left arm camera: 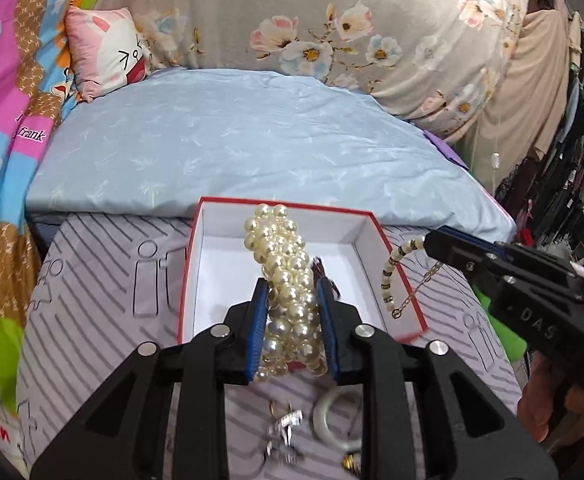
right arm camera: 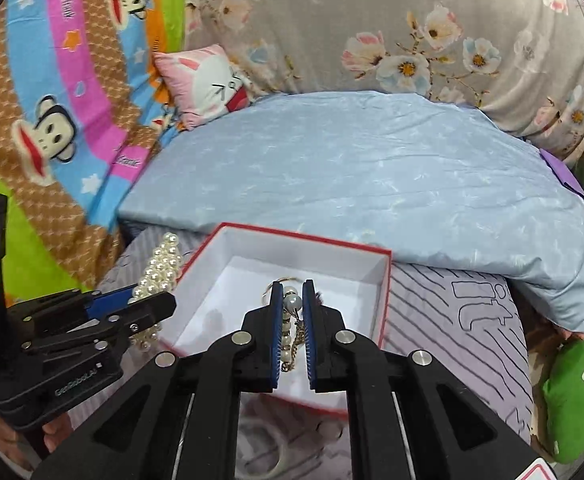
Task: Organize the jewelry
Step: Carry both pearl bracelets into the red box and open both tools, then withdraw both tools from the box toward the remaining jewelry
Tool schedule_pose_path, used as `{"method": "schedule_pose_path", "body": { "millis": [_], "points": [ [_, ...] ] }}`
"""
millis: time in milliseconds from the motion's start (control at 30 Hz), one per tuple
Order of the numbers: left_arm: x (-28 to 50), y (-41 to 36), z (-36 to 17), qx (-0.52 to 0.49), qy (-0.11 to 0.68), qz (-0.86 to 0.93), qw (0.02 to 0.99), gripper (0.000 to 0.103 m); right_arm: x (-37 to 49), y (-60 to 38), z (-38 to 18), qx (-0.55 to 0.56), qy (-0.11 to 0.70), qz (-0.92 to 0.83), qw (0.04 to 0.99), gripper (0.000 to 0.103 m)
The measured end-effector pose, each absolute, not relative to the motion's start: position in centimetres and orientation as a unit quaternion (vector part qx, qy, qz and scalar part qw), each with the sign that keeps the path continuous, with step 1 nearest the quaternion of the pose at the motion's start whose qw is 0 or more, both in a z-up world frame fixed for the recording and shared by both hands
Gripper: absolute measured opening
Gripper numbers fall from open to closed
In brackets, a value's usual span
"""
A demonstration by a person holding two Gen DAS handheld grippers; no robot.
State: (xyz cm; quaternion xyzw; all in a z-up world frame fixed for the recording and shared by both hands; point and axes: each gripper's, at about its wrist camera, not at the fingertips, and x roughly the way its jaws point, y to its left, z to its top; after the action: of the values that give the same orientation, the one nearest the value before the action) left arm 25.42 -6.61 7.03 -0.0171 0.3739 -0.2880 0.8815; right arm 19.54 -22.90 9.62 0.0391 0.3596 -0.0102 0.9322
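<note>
Jewelry: a wide pearl bracelet (left arm camera: 287,280) and a thin bead bracelet (left arm camera: 392,276) with a gold chain were both off the bed, each held in a pair of fingers.
Box: a red-edged white box (left arm camera: 219,240) sat open on the striped grey cover (left arm camera: 103,280); its floor looked almost bare, apart from a small dark item near the far right that was too hidden to name.
Left gripper (left arm camera: 292,312): its blue fingers were closed part-way on the pearl bracelet, holding it upright above the near edge of the box.
Right gripper (right arm camera: 292,320): its fingers were nearly shut on the bead bracelet, which hung over the inside of the box in the right wrist view.
Done so far: by my reading, little or nothing had been laid in the box yet; two pieces were on their way.
Left to do: both bracelets needed setting down inside, and a pale ring-shaped bangle (left arm camera: 336,420) and some small silver pieces (left arm camera: 283,432) lay loose on the cover near the box.
Progress: early, I judged.
</note>
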Motion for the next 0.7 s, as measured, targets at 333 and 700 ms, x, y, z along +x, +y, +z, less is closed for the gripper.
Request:
{"method": "schedule_pose_path", "body": {
  "millis": [333,700],
  "points": [
    [32.6,-10.0,1.6,-0.011,0.429,-0.264,0.864,0.024,26.3,-25.7,3.1,0.049,0.412,-0.034,0.909,0.009],
    [30.8,-6.7,3.6,-0.019,0.384,-0.191,0.903,0.075,19.7,-26.6,6.6,0.043,0.357,-0.073,0.930,0.039]
  ]
}}
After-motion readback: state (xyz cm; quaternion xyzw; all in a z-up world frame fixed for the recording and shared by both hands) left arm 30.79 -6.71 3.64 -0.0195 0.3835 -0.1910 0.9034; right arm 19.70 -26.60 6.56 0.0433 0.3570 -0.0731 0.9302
